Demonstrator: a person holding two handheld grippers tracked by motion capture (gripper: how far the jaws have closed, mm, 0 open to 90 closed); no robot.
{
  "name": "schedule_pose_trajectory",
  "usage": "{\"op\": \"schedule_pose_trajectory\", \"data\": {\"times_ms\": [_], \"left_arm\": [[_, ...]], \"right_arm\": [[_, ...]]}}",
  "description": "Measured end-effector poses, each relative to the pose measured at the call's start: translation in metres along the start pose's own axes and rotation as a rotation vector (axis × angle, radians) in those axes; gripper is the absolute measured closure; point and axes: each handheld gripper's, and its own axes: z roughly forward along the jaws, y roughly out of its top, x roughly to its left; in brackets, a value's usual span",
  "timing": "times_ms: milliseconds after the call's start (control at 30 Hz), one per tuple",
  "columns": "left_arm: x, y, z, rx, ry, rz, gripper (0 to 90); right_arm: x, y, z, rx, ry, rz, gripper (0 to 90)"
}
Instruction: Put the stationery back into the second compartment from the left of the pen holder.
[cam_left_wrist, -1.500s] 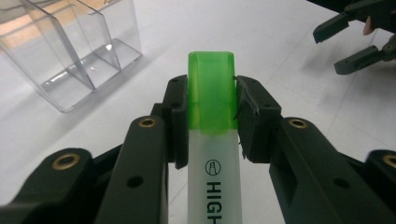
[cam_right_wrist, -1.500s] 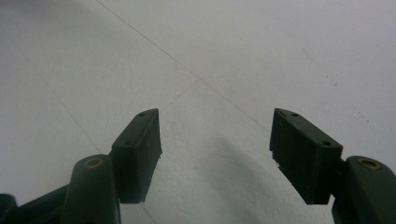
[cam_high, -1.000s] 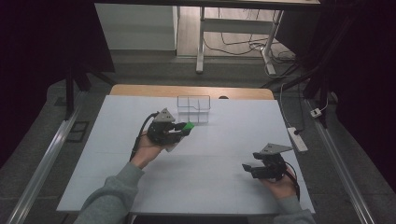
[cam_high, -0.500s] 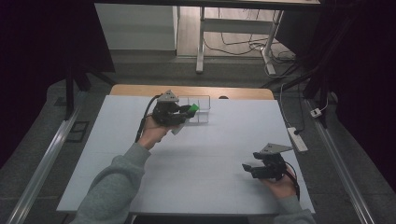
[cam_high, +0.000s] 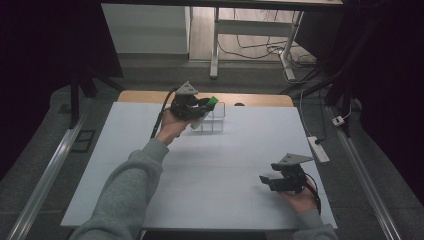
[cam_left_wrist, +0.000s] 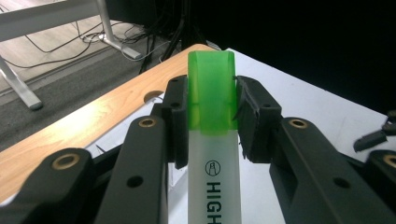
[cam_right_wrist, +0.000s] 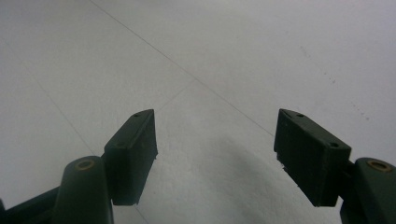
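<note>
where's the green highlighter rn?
Clamped in the left gripper, the highlighter is held cap-forward above the clear compartment box at the table's far edge, left of centre in the high view.

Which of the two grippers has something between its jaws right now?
The left gripper, up by the clear box: it clamps a green-capped highlighter. The right gripper is open and empty.

Dim room, grey floor (cam_high: 45, 150), white desk legs (cam_high: 215, 45).

High view looks down over the white table (cam_high: 210, 165); both gripper views sit close above it.
</note>
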Motion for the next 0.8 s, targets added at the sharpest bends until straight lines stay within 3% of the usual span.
{"op": "schedule_pose_trajectory", "data": {"times_ms": [167, 567, 800], "left_arm": [[0.006, 0.002, 0.009, 0.009, 0.016, 0.005, 66.3], [0.023, 0.003, 0.026, -0.012, 0.016, -0.057, 66.3], [0.029, 0.008, 0.035, -0.004, 0.029, -0.049, 66.3]], "right_arm": [[0.000, 0.000, 0.001, -0.001, 0.002, 0.003, 29.3], [-0.001, -0.001, 0.002, 0.005, 0.003, 0.006, 29.3], [-0.001, -0.002, 0.004, 0.009, 0.006, 0.008, 29.3]]}}
